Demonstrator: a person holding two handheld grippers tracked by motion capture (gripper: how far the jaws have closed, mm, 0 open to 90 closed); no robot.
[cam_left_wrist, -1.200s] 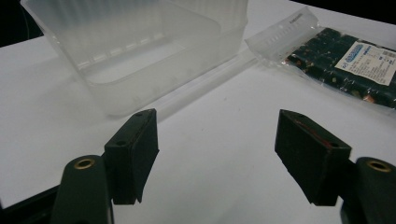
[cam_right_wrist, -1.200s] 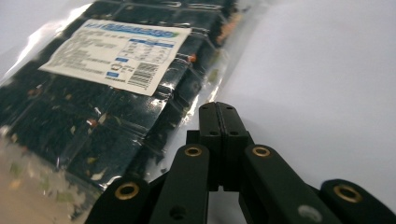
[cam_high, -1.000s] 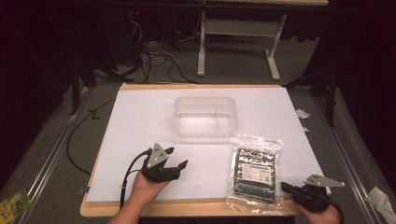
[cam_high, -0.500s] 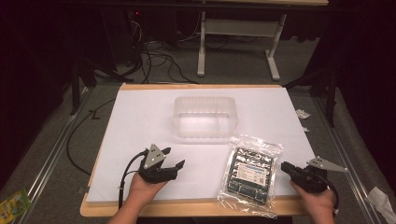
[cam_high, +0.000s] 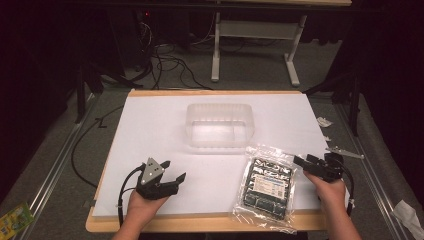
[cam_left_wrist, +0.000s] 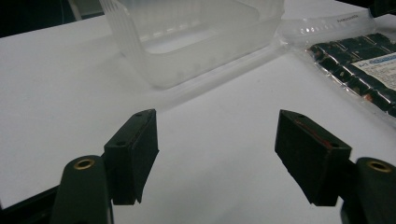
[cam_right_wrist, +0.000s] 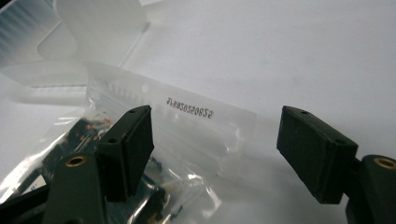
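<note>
Right gripper (cam_high: 306, 162) — jaws spread wide, nothing between them. In the right gripper view they frame the clear top edge of the plastic bag (cam_right_wrist: 154, 130), where a printed code strip runs across the seal. The jaws stand just beside that edge, not yet around it; by the look of it, the reach is aimed at the flat, empty margin because that part is thin enough to pinch.

Left gripper (cam_high: 167, 175) — jaws also released, wide apart, holding nothing. It sits low over bare paper near the front of the table, well apart from the bag. In the left gripper view it looks toward the container (cam_left_wrist: 187, 42), likely parked there to leave the other hand room.

Plastic bag (cam_high: 267, 182) — clear, crinkled, packed with rows of small dark items under a printed label. It lies flat on the paper at front right, slightly askew, its top edge toward the container and its lower edge overhanging the table's front.

Container (cam_high: 220, 125) — translucent, rectangular, open-topped, apparently empty. It stands upright at mid-table, just beyond the bag, and is the probable destination for it.

White paper sheet (cam_high: 150, 130) — covers nearly the whole wooden tabletop (cam_high: 200, 222), giving a plain, even work surface.

Floor beyond — cables (cam_high: 165, 65) and a white table frame (cam_high: 250, 50).
</note>
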